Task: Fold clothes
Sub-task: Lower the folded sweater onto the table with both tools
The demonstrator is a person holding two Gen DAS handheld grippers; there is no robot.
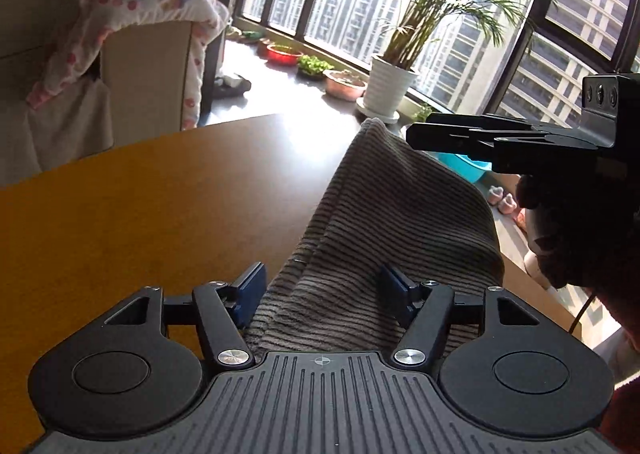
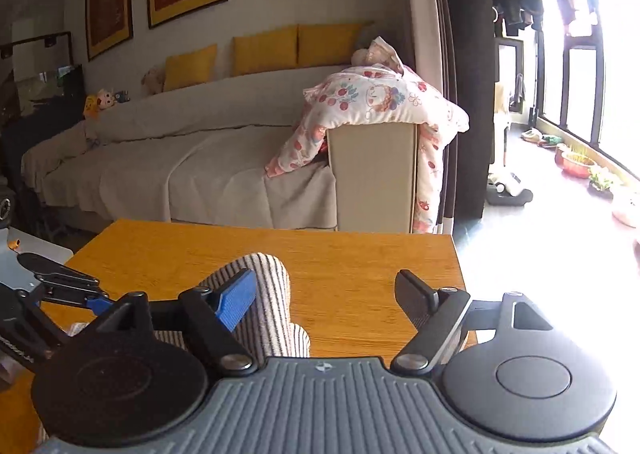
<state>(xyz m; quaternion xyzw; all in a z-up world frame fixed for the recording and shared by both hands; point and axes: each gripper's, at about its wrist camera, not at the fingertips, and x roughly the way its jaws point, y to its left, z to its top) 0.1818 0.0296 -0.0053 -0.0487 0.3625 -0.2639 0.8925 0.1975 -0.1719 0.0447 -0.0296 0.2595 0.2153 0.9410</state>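
Striped grey garment (image 1: 384,222) lay bunched in a loose ridge along the right part of the wooden surface (image 1: 140,214), rumpled, no clean fold line that we could make out. Left tool (image 1: 320,290) stood wide, fingers on either side of the cloth's near end, gripping nothing. Right tool (image 2: 324,298) also wide, its blue pad against the cloth's side; nothing held. We judged a grasp on the near end to be the step in hand. Next move, as we judged it: close on one layer only, then spread the cloth flat.
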